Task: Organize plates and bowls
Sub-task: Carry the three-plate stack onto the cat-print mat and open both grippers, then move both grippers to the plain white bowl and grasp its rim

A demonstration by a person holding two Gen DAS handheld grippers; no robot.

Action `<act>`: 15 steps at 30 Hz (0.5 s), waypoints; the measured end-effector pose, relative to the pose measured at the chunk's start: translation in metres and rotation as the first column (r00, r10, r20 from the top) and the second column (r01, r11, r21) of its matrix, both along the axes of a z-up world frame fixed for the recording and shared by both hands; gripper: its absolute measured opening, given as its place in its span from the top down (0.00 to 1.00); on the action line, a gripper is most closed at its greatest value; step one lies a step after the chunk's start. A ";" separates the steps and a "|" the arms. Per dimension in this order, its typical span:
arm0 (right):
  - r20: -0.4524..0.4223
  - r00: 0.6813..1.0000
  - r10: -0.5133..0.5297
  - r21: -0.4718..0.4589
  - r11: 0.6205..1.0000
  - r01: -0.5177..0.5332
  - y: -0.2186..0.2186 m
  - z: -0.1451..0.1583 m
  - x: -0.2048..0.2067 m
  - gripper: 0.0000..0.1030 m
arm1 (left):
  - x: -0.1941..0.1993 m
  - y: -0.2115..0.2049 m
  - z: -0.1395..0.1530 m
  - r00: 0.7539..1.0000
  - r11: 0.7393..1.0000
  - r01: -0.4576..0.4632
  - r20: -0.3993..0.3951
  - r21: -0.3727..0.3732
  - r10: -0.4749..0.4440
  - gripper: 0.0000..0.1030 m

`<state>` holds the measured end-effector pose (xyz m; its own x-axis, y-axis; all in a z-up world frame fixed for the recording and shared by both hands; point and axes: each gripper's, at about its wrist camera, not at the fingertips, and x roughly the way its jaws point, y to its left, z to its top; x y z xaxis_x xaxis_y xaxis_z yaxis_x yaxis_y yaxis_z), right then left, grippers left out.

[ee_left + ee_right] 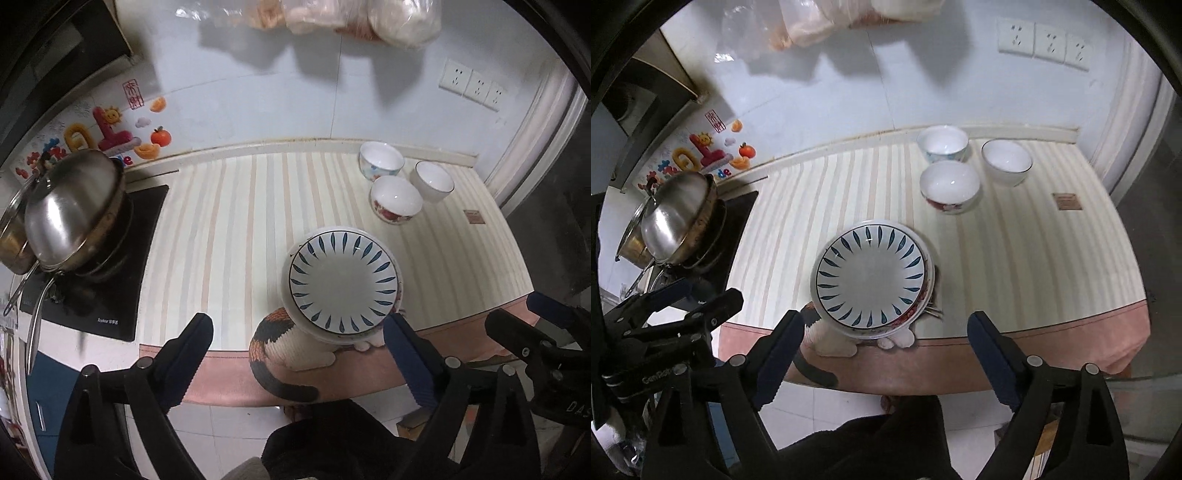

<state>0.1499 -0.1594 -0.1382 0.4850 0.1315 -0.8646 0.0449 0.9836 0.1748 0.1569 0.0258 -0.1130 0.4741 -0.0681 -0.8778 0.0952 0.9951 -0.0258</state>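
A stack of plates [343, 282] [871, 275] sits near the counter's front edge, topped by a white plate with blue leaf marks, partly over a cat-shaped mat [275, 341]. Three bowls stand at the back right: a blue-patterned one [381, 160] [943, 143], a red-flowered one [396, 198] [949, 186] and a plain white one [433, 181] [1007, 161]. My left gripper [299, 354] is open and empty, in front of the stack. My right gripper [886, 352] is open and empty, also in front of the stack, and shows at the right of the left wrist view [535, 339].
A steel wok with lid [74, 214] [677, 221] sits on a black cooktop [103, 280] at the left. The striped counter [229, 229] ends in a pink front edge [1071, 332]. Wall sockets [1043, 44] and hanging plastic bags [332, 14] are behind.
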 end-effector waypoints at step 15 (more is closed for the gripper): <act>0.045 0.999 0.031 0.027 0.999 -0.032 0.004 0.031 -0.029 0.07 | -0.015 -0.005 0.026 0.999 1.000 -0.014 0.042 -0.014 0.015 0.07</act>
